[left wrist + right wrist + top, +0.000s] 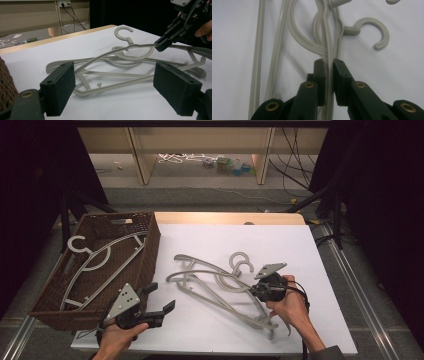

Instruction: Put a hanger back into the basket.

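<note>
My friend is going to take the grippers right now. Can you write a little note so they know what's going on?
Right gripper: shut on the arm of a grey hanger, with its fingers pinching the thin bar and that end lifted off the white table.
Left gripper: open, holding nothing, hovering beside the brown basket.
Things: one hanger in the basket; a tangled pile of hangers lies on the table.
Done: one hanger is put away.
Left: probably pull the pinched hanger free of the tangle, put it in the basket, then the rest.
</note>
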